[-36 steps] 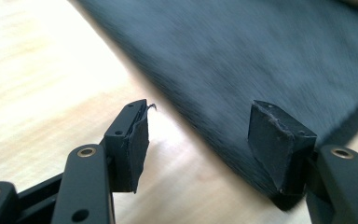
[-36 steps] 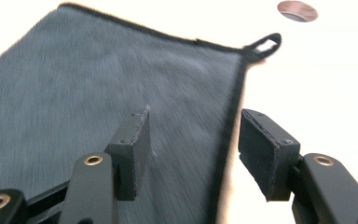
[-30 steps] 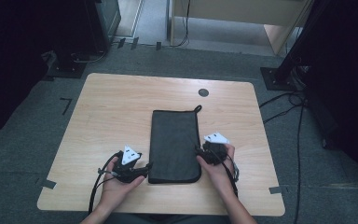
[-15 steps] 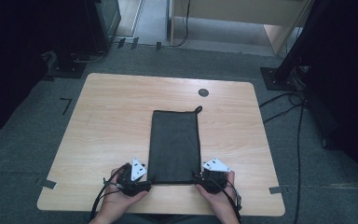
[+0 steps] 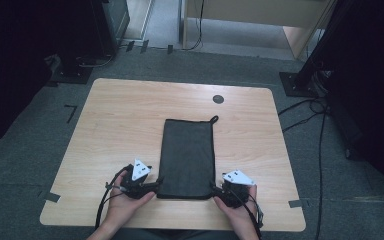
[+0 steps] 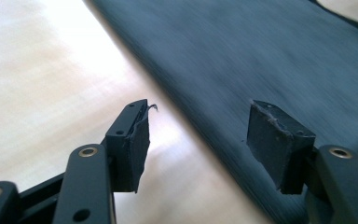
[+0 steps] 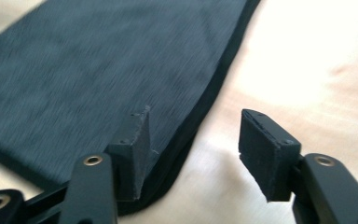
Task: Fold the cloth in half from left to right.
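Note:
A flat black fabric pouch (image 5: 187, 157) lies lengthwise in the middle of the wooden table (image 5: 120, 125), with a small loop at its far right corner. My left gripper (image 5: 154, 185) sits at the pouch's near left corner. Its jaws stand open across the pouch's (image 6: 261, 56) left edge, the left gripper (image 6: 200, 121) pressing on nothing. My right gripper (image 5: 217, 190) is at the near right corner. In the right gripper view the right gripper (image 7: 198, 126) straddles the pouch's (image 7: 98, 60) right edge; its jaws have just opened a little and stand open.
A round black grommet (image 5: 218, 99) sits in the table's far right part. Dark stands and cables (image 5: 305, 107) lie on the grey floor around the table. Bare wood stretches to the left and right of the pouch.
My right gripper has drawn back along the pouch's right side to its near corner. The left gripper is about where it was. The pouch has not moved.

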`<state>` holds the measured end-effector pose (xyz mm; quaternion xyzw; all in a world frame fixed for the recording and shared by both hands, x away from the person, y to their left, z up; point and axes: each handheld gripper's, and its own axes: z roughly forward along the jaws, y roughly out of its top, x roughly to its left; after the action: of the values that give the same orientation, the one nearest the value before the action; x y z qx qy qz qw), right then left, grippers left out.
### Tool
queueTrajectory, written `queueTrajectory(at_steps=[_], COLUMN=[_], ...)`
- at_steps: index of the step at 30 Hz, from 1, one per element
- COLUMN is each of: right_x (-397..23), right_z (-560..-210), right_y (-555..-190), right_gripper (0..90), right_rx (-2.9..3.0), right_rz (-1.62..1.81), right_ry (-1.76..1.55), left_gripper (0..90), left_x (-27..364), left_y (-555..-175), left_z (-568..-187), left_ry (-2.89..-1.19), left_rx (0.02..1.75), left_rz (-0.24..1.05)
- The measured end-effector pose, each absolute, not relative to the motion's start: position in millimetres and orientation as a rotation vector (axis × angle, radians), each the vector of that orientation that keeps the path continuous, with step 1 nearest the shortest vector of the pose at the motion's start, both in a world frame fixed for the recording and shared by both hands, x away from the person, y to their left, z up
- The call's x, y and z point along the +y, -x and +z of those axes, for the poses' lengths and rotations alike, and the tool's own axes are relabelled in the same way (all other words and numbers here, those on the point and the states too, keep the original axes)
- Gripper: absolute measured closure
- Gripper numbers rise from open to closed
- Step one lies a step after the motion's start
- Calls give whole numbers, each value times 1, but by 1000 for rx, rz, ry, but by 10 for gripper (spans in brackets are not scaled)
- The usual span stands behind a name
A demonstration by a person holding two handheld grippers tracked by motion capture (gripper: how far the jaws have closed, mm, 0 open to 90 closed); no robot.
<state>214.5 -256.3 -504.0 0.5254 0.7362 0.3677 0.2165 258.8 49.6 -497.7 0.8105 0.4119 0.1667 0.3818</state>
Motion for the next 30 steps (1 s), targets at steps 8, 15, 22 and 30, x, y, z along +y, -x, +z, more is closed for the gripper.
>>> queueTrajectory(at_steps=[8,15,22,30], right_x=[-238,-240,-243,-256], right_z=[-510,-517,-516,-494], right_y=[-215,-209,-208,-229], right_gripper=[419,371,368,414], right_rx=[2095,2102,2105,2051], right_rz=[996,960,957,1035], right_ry=[-1449,-1456,-1465,-1447], left_gripper=[459,477,471,447], left_x=[16,16,33,18], left_y=[-291,-295,-305,-341], left_z=[-500,-511,-509,-498], left_ry=[-2046,-2103,-2062,-2012], left_rx=[1138,1181,1234,1235], left_rz=[507,616,603,620])
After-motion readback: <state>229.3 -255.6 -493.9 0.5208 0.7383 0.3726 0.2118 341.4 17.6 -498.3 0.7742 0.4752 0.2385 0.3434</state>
